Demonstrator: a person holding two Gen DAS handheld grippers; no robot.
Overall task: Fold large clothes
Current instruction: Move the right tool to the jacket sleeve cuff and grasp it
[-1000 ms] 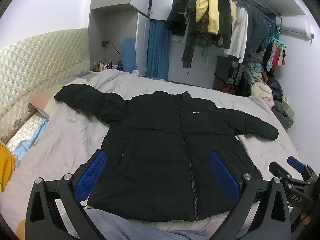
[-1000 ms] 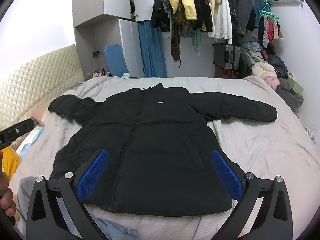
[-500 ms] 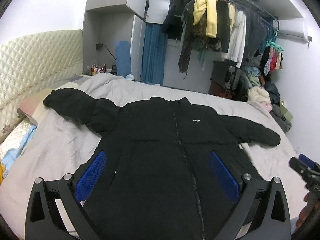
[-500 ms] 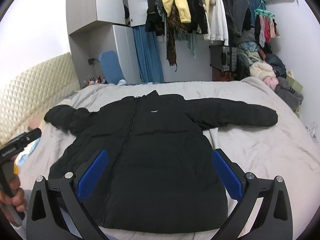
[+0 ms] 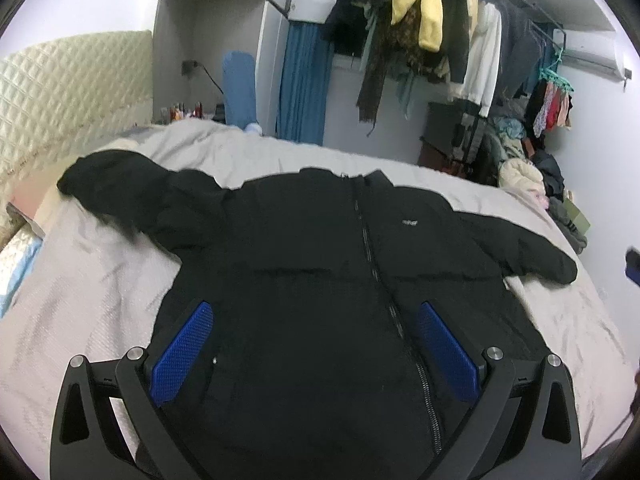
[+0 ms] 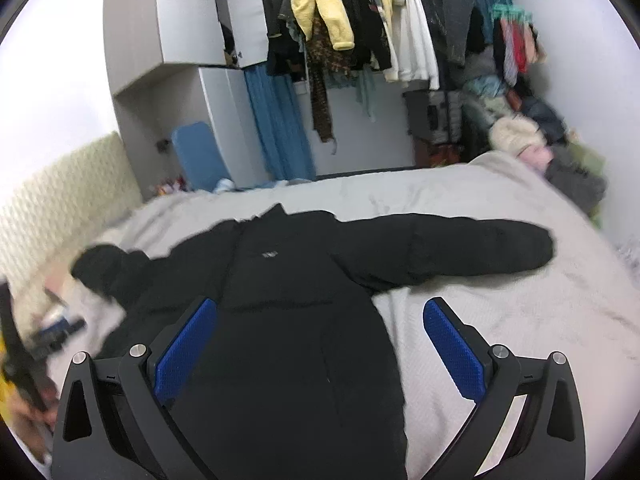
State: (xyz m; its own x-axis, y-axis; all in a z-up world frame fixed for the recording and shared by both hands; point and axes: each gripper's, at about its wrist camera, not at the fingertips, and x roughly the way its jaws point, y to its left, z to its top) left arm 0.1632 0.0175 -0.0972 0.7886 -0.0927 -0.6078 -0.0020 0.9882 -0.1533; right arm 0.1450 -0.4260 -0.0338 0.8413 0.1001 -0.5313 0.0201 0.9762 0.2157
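Black puffer jacket (image 5: 320, 280) lies flat and zipped on the grey bedspread (image 5: 88, 288), sleeves spread. Left gripper (image 5: 314, 348) hangs over its lower body, blue pads wide apart, grasping nothing. Right gripper (image 6: 320, 344) hovers spread over the jacket's right edge, empty.

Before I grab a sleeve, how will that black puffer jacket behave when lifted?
The black puffer jacket looks thickly padded, so it is probably floppy yet springy and folds may puff back open. Its right sleeve lies stretched out on the grey bedspread; lifted by the cuff, it will likely sag and drag the body along.
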